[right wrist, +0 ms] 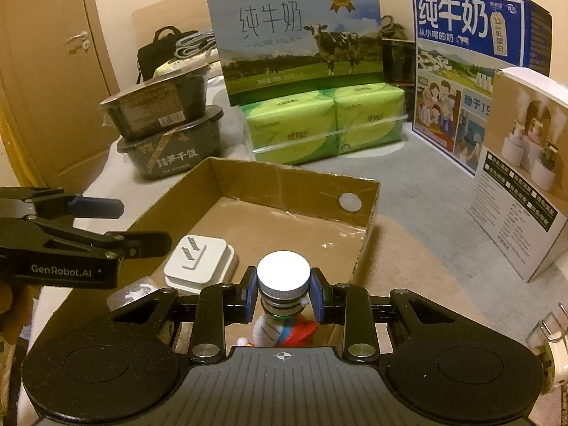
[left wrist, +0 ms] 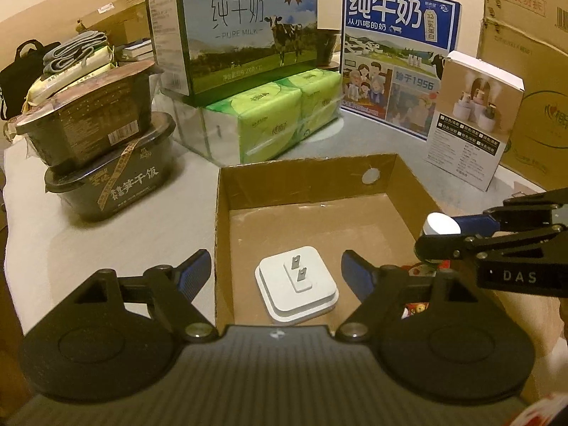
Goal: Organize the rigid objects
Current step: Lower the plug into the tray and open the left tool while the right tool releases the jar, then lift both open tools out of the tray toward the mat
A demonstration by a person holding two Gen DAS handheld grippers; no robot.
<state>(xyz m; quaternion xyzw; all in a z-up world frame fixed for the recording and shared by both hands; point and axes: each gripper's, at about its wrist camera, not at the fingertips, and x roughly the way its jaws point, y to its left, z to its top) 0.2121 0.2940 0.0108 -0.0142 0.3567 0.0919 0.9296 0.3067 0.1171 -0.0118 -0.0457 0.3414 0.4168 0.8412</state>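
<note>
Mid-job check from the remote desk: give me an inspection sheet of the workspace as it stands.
Surface: grey-white table, crowded at the back.
Job's things: white plug adapter lies prongs-up on the floor of the open cardboard tray; white-capped bottle is held above the tray's near edge.
Clutter: two stacked black meal tubs, green tissue packs under a milk carton box, blue milk box, humidifier box.
Grippers: left gripper open, nothing between its fingers; right gripper shut on the bottle's neck.
Cables: nothing seen.
Surroundings: door, black bag, large cardboard carton.
</note>
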